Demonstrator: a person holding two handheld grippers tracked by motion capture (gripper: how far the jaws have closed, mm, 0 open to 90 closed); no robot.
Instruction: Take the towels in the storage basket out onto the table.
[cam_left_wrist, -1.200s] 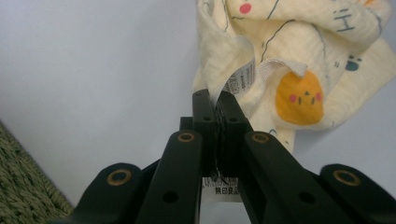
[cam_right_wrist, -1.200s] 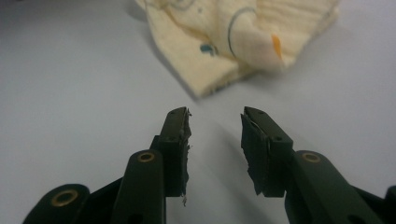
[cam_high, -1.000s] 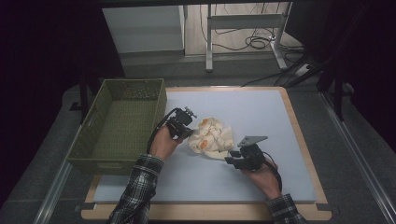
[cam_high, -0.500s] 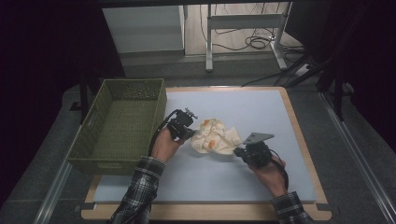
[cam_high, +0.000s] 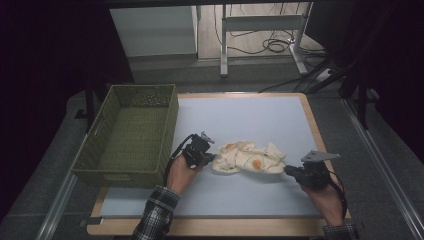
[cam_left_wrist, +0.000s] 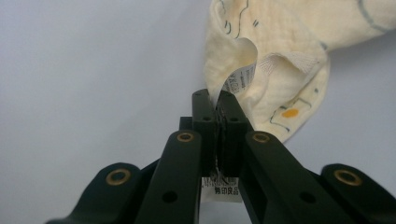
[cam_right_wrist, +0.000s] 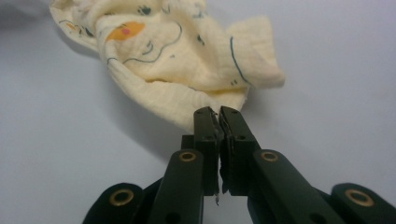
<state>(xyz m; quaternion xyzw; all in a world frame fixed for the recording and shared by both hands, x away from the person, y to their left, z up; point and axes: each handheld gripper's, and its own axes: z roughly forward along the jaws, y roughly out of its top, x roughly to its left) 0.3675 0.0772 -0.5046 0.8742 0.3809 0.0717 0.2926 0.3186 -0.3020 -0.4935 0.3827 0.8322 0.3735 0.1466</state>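
A: Where's the cloth?

B: Cream printed cloth (cam_high: 247, 159) lies crumpled mid-table on the pale blue mat (cam_high: 250, 115), between both grippers, right of the green basket (cam_high: 131, 135).

A: Left gripper?

B: Left gripper (cam_high: 212, 157) pinches the cloth's left edge, jaws pressed together on fabric; its own view shows the care label (cam_left_wrist: 240, 77) curling just above the tips.

A: Right gripper?

B: Right gripper (cam_high: 288, 170) has just been closing, now clamped on the cloth's right corner; its own view shows the fabric edge caught between the tips.

A: Basket contents?

B: Can't tell, too dim.
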